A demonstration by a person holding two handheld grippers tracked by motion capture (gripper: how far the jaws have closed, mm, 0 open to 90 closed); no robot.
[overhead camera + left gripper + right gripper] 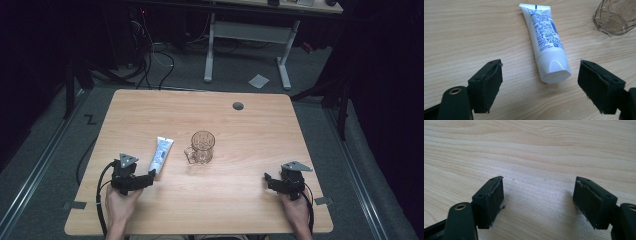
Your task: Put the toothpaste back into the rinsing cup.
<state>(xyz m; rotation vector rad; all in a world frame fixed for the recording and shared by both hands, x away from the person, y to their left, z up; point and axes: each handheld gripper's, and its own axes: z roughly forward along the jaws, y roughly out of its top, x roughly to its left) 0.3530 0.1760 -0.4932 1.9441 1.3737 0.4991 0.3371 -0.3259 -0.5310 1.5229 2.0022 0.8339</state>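
We record a rectangular table [240, 200] with a light wood-grain top and rounded corners, standing on grey carpet. A small dark round grommet [238, 106] sits in the top near the far edge, right of centre. Two items lie directly on the surface. A white tube [161, 154] with blue print lies flat, left of centre, its cap end toward the near side and its crimped end toward the far side. A clear glass mug [201, 148] stands upright just right of the tube, apart from it, handle pointing left.
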